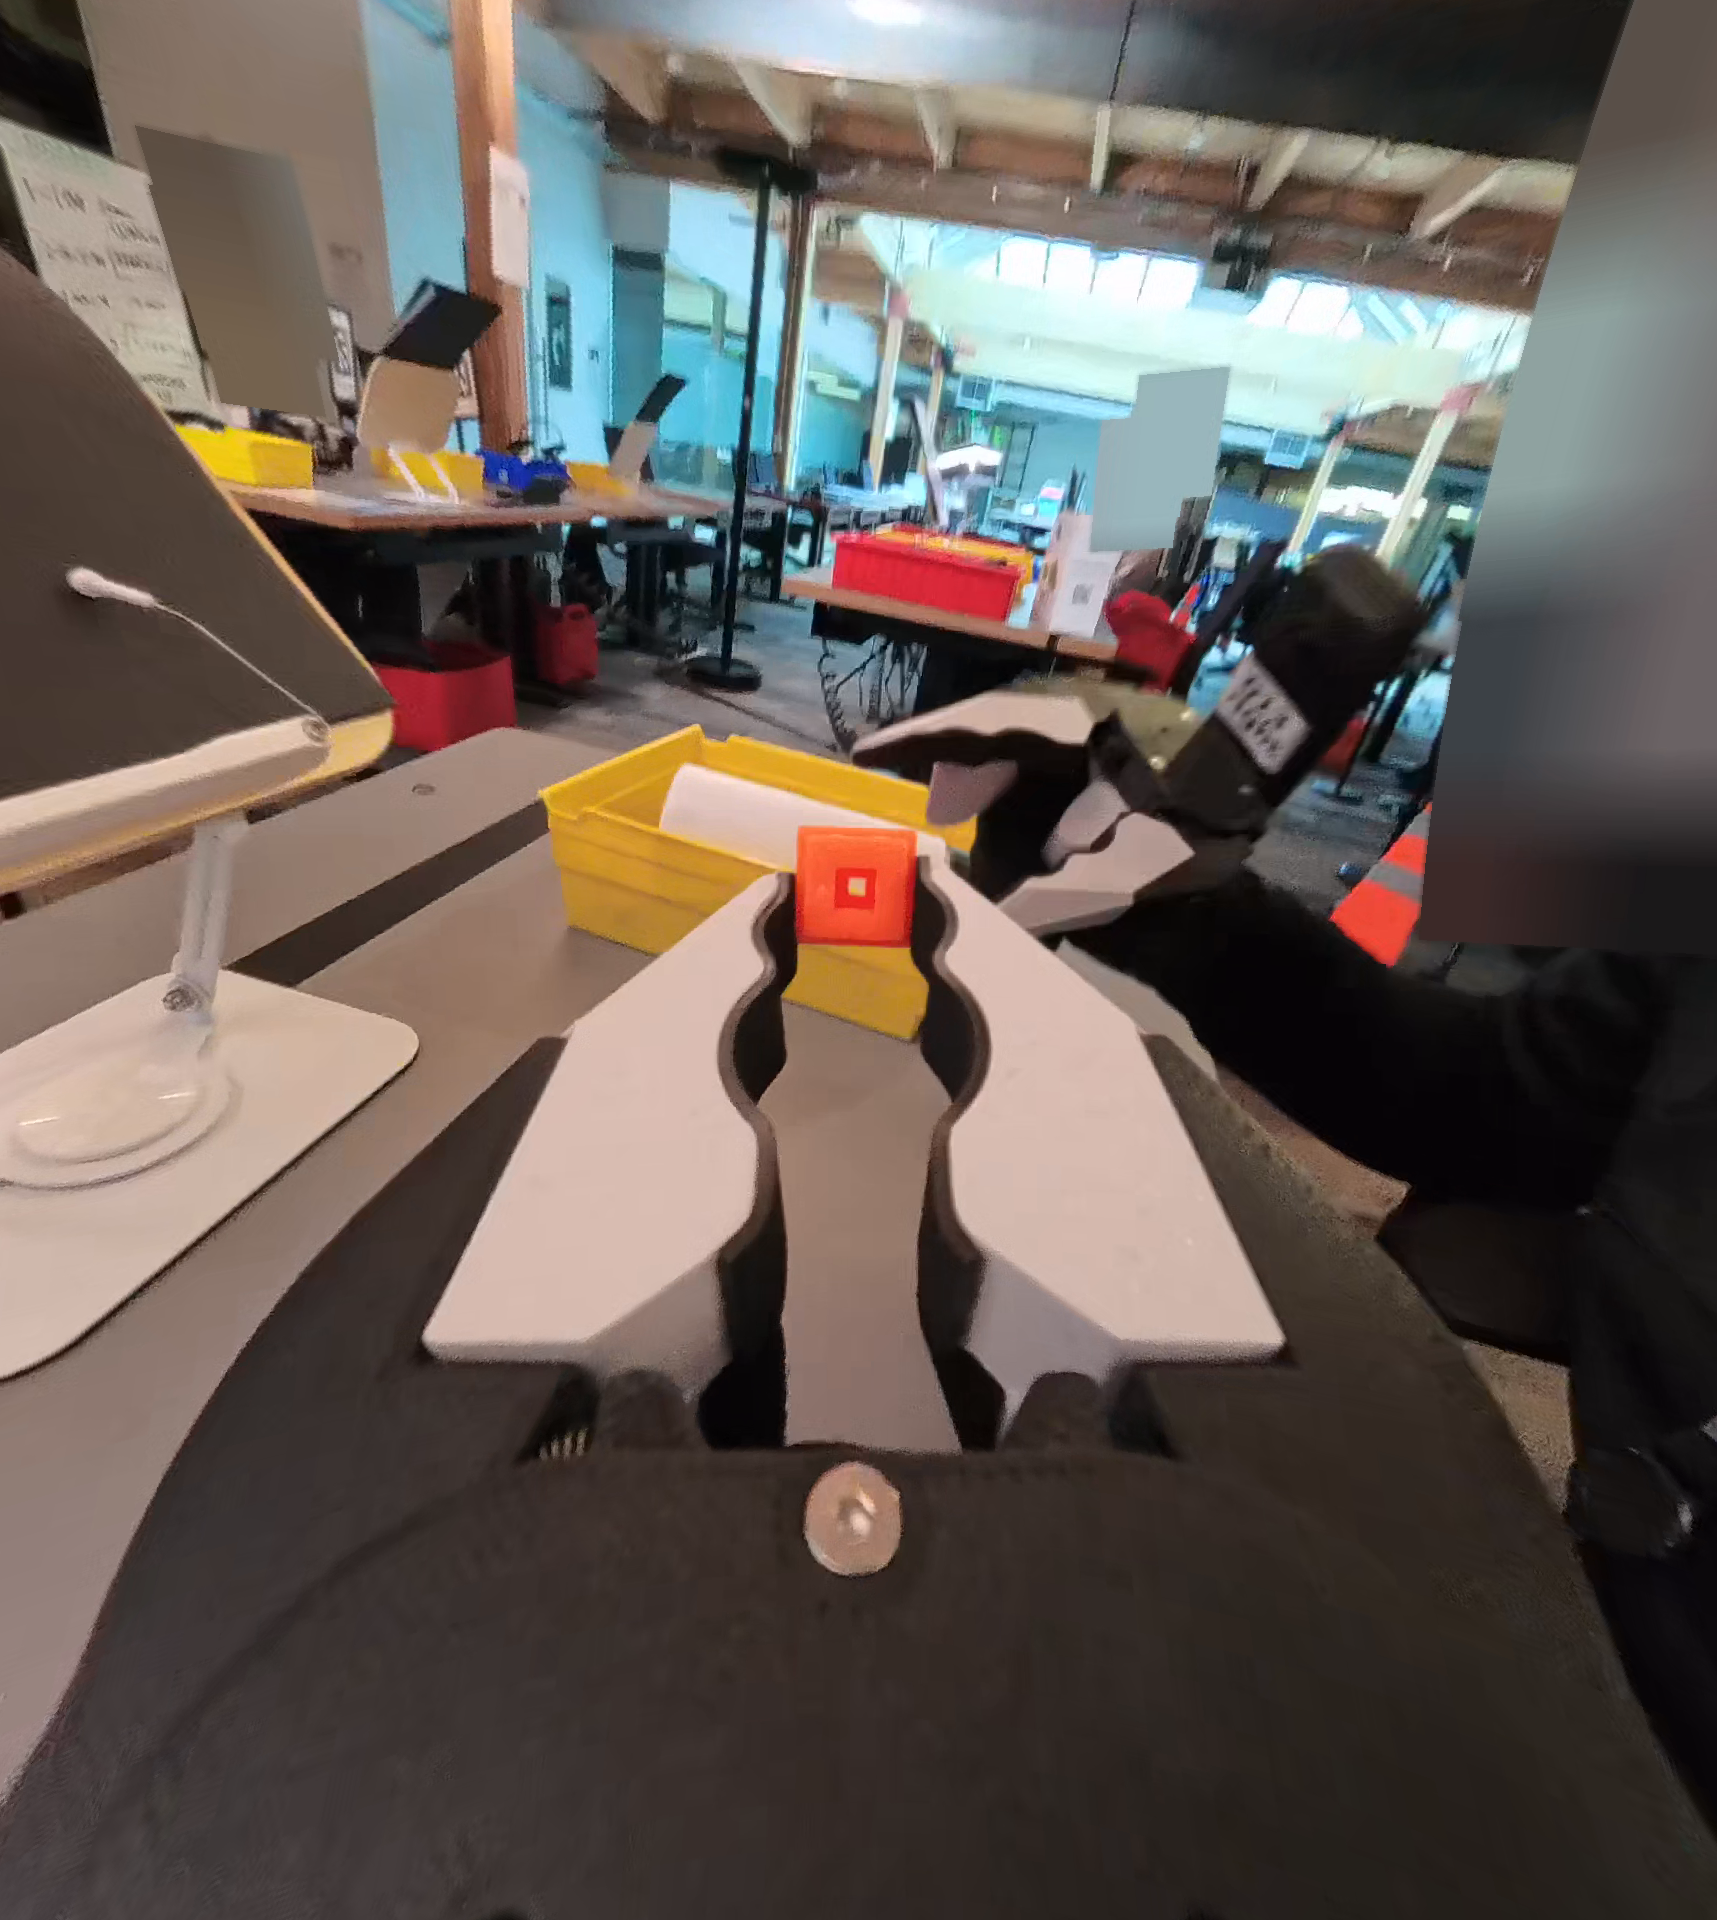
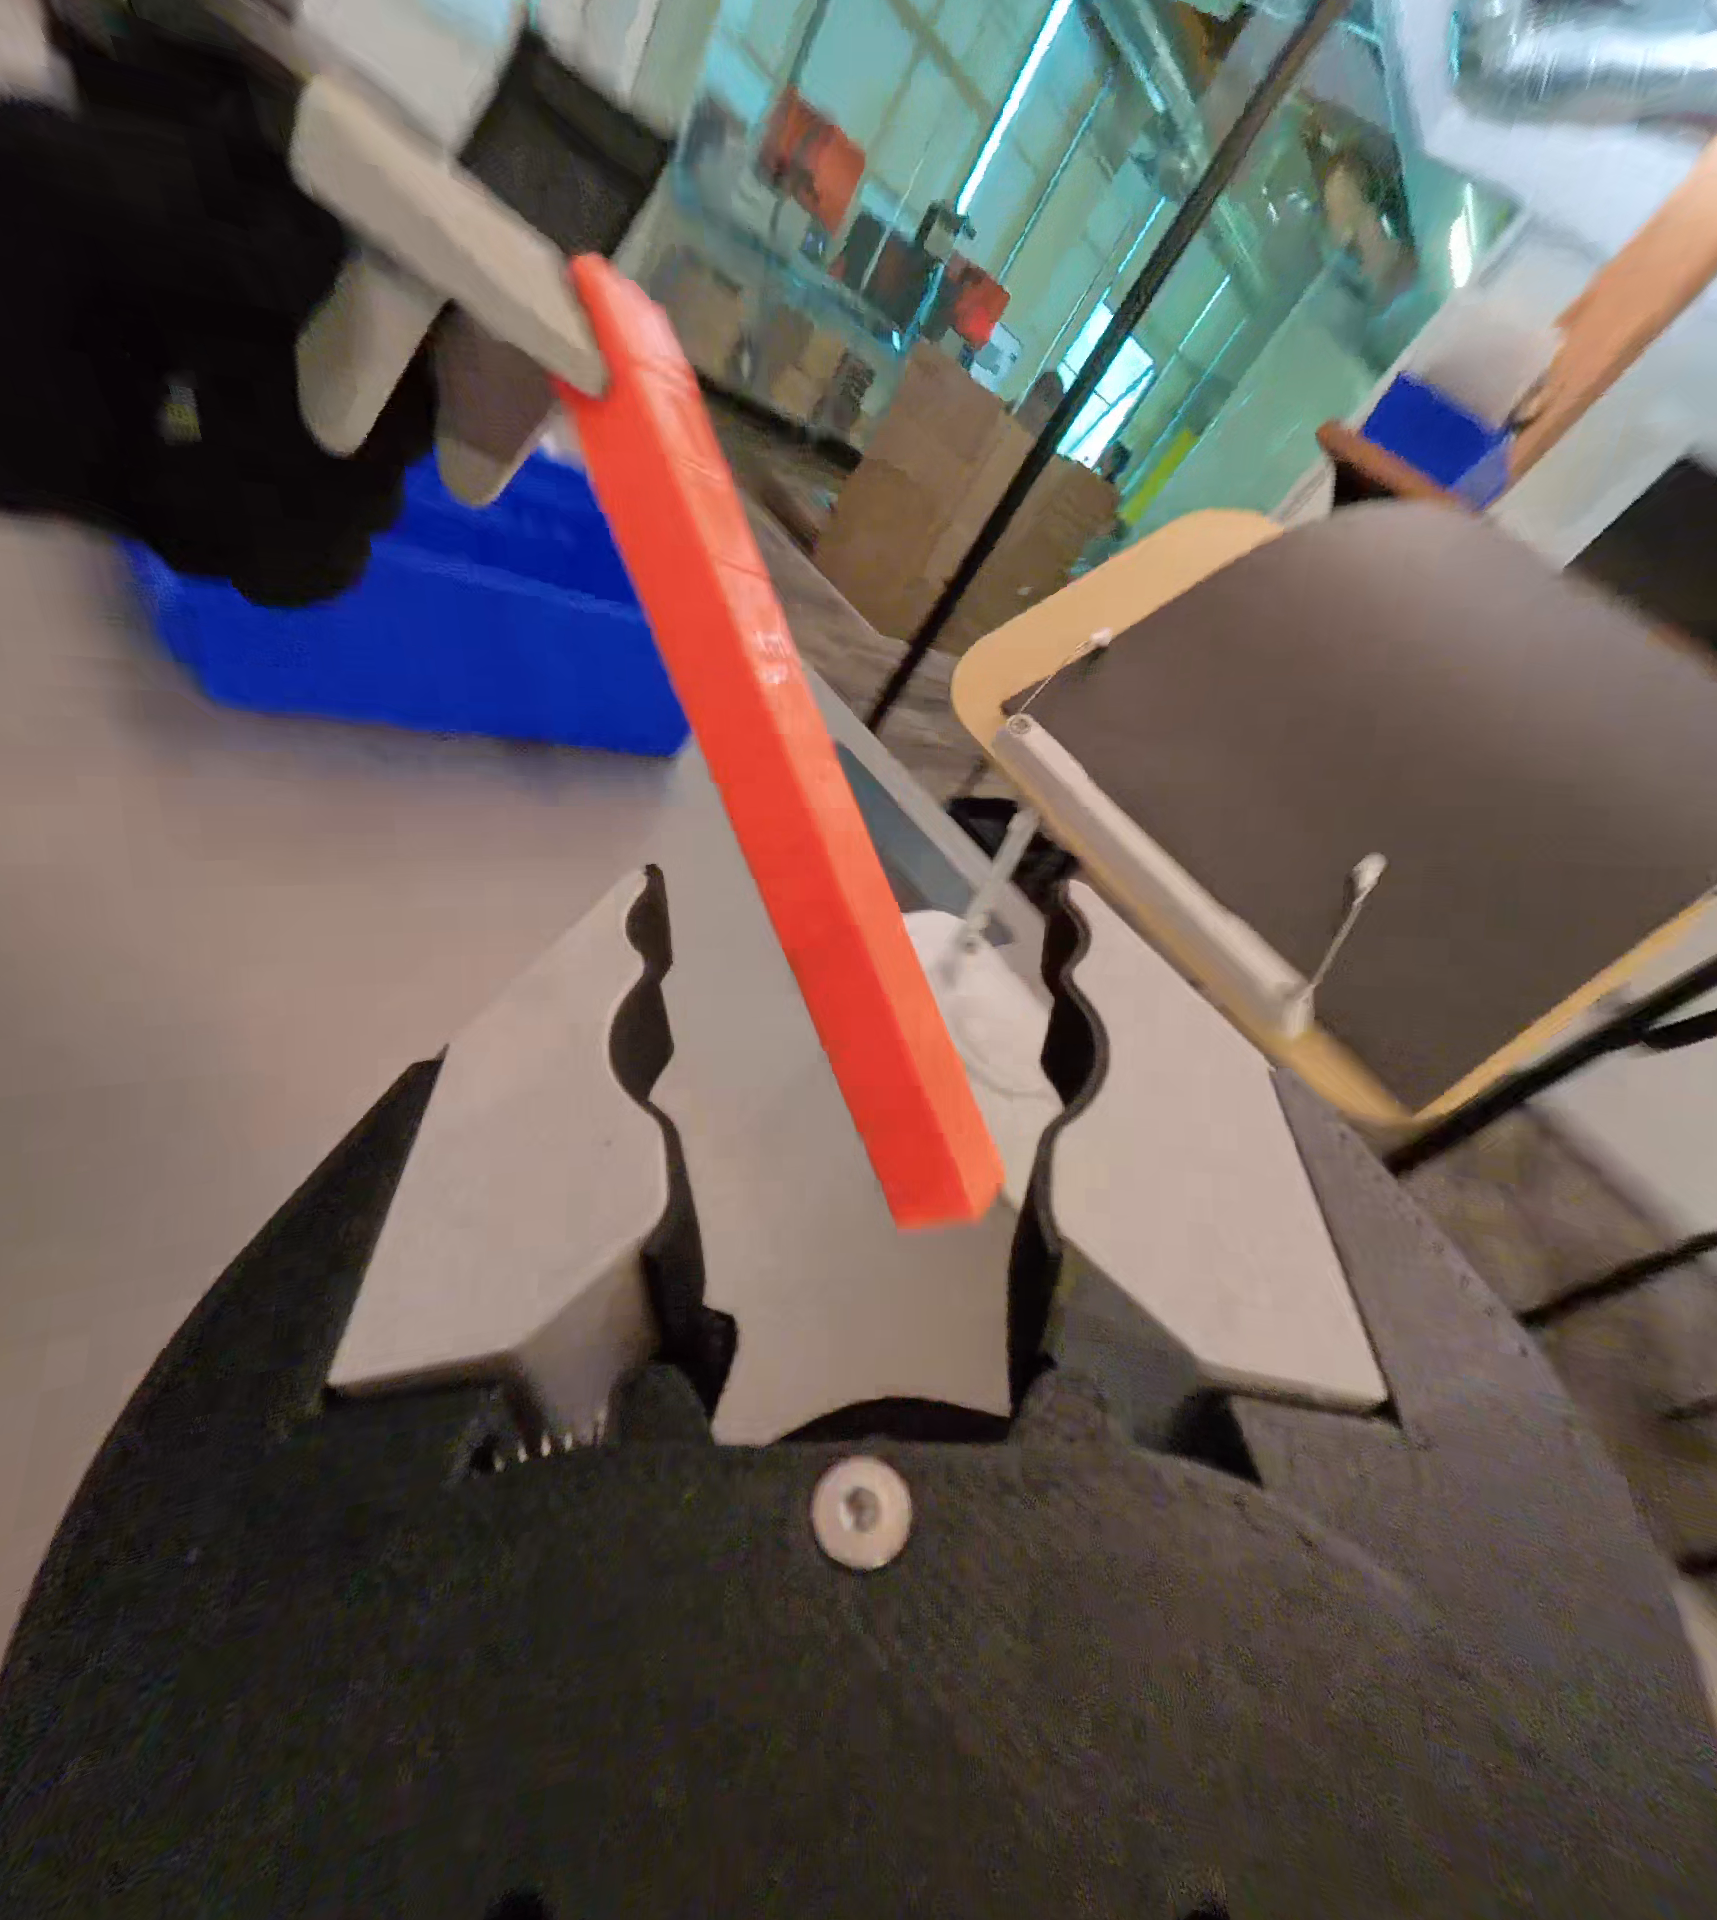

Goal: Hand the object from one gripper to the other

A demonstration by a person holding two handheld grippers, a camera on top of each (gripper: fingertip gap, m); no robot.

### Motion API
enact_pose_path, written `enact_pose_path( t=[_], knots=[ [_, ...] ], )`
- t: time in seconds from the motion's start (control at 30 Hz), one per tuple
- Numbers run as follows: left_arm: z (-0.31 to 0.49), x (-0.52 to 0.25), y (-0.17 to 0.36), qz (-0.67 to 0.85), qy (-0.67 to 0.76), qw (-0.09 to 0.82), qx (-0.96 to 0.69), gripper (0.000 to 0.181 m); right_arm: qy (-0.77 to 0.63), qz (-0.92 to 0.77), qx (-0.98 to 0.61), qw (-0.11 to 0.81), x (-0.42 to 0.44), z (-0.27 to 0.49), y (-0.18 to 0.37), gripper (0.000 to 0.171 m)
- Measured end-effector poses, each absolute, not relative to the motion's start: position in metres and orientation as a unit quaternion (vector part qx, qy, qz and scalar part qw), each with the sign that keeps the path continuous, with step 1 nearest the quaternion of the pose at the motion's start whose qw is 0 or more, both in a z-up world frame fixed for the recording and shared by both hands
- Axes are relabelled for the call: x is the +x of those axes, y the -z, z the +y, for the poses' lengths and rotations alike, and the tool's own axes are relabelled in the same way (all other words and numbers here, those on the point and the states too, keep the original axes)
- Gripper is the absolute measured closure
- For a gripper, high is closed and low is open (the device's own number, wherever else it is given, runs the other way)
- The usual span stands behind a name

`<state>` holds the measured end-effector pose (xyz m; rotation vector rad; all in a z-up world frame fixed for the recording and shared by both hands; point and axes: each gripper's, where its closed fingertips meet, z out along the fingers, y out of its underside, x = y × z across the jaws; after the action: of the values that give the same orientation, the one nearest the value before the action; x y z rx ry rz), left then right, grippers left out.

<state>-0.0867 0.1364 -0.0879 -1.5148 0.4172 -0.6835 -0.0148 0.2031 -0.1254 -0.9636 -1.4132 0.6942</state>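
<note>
Left gripper: jaws closed down on one end of the orange bar, pinched at the very tips. From the left wrist view only the bar's square end face shows, with a small pale square mark at its centre. The bar is clear of the worktop, held in the air.

Right gripper: jaws spread wide, nothing held. In the right wrist view the orange bar runs diagonally from the left gripper at upper left down into the gap between the right gripper's fingers. The free end sits near the right-hand finger (contact with it cannot be judged from this angle). Neither finger is closed on the bar.

In the left wrist view the right gripper shows just to the right of the bar's end, jaws apart, carried by a black-gloved hand.

Surroundings: a yellow bin stands on the grey worktop behind the left gripper, with a white roll lying in it. A blue bin stands on the worktop beyond the right gripper. A tilted dark board with a pale wooden edge stands on a white stand at the left of the worktop.
</note>
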Motion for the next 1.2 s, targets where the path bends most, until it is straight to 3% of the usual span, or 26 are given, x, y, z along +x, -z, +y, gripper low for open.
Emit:
enact_pose_path(
  t=[0.17, 0.37, 0.53, 0.67, 0.8, 0.97, 1.2],
  knots=[
    [0.117, -0.104, 0.068, 0.184, 0.345, 0.683, -0.617, 0.163, -0.608, -0.438, -0.475, 0.461, 0.007, 0.211, 0.118, 0.098],
    [0.112, -0.106, 0.065, 0.177, 0.367, 0.691, -0.597, 0.162, -0.714, -0.398, -0.446, 0.364, -0.009, 0.196, 0.134, 0.112],
    [0.113, -0.105, 0.068, 0.172, 0.382, 0.691, -0.589, 0.163, -0.742, -0.389, -0.422, 0.345, -0.016, 0.189, 0.131, 0.143],
    [0.114, -0.110, 0.069, 0.160, 0.392, 0.696, -0.580, 0.162, -0.750, -0.386, -0.421, 0.333, -0.020, 0.187, 0.136, 0.144],
    [0.114, -0.110, 0.071, 0.157, 0.395, 0.698, -0.576, 0.162, -0.759, -0.387, -0.421, 0.312, -0.027, 0.178, 0.140, 0.126],
    [0.113, -0.116, 0.067, 0.136, 0.415, 0.710, -0.553, 0.162, -0.768, -0.395, -0.400, 0.308, -0.029, 0.165, 0.140, 0.151],
    [0.116, -0.118, 0.065, 0.125, 0.418, 0.712, -0.550, 0.162, -0.756, -0.401, -0.401, 0.329, -0.028, 0.165, 0.137, 0.151]
  ],
)
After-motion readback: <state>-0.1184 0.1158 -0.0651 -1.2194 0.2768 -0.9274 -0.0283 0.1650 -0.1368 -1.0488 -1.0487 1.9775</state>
